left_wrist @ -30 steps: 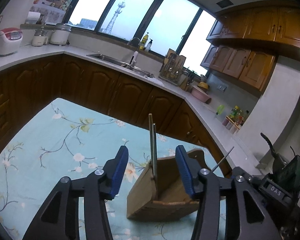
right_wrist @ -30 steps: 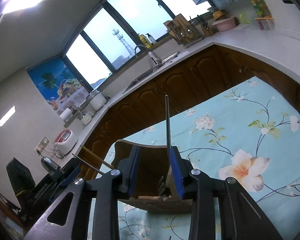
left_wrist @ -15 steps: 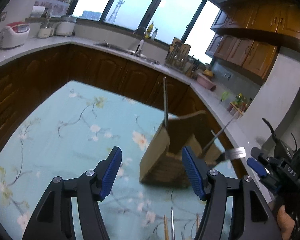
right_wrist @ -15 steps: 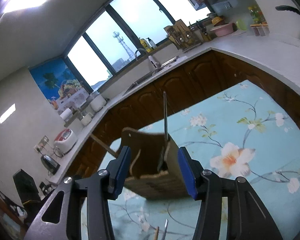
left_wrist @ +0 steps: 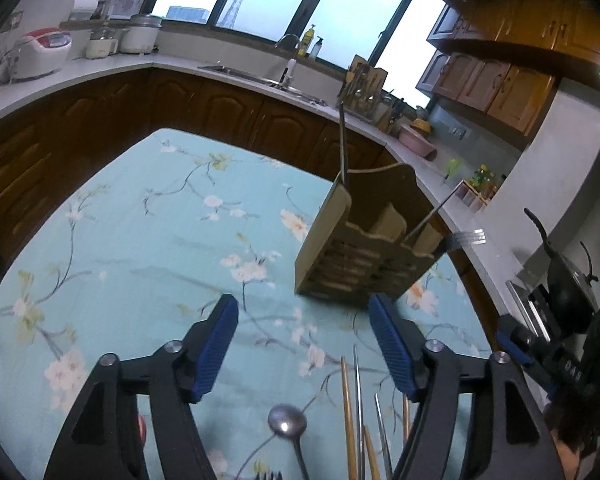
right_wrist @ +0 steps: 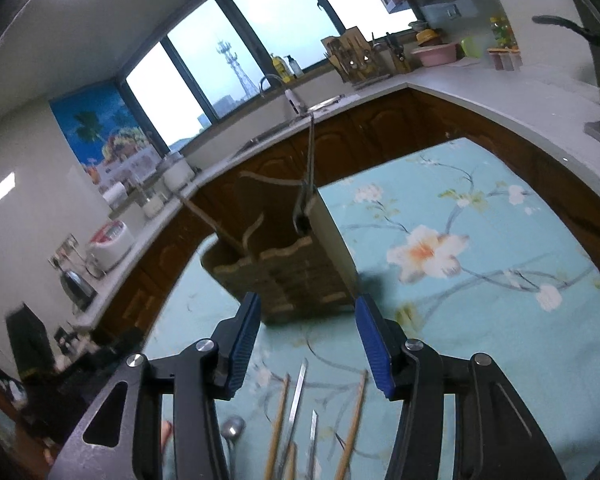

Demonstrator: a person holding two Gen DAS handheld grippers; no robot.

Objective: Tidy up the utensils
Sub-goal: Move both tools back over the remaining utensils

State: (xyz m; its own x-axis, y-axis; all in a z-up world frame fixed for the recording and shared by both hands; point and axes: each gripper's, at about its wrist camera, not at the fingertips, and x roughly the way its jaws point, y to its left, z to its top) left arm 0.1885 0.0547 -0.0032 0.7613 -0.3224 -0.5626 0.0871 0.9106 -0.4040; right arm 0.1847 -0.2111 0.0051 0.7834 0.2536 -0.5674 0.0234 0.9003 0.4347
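Observation:
A wooden utensil holder (left_wrist: 364, 248) (right_wrist: 288, 264) stands on the flowered tablecloth with a long metal utensil (left_wrist: 342, 140) (right_wrist: 309, 152) upright in it. A fork (left_wrist: 466, 237) leans out of its side. My left gripper (left_wrist: 300, 304) hovers short of the holder, its jaws opening with nothing between them. My right gripper (right_wrist: 307, 300) is open and empty, just in front of the holder. Loose chopsticks (left_wrist: 348, 412) (right_wrist: 278, 420), thin metal sticks (right_wrist: 298, 392) and a spoon (left_wrist: 287, 424) (right_wrist: 232, 428) lie on the cloth under the grippers.
The table (left_wrist: 140, 240) with the teal floral cloth stretches away to the left of the holder. Dark wooden cabinets and a pale counter (left_wrist: 240, 76) with a sink, a rice cooker (left_wrist: 40, 54) and a knife rack ring the table.
Both grippers have drawn back from the holder and their jaws have widened. The holder now sits ahead of the fingertips, and loose chopsticks and a spoon have come into view below.

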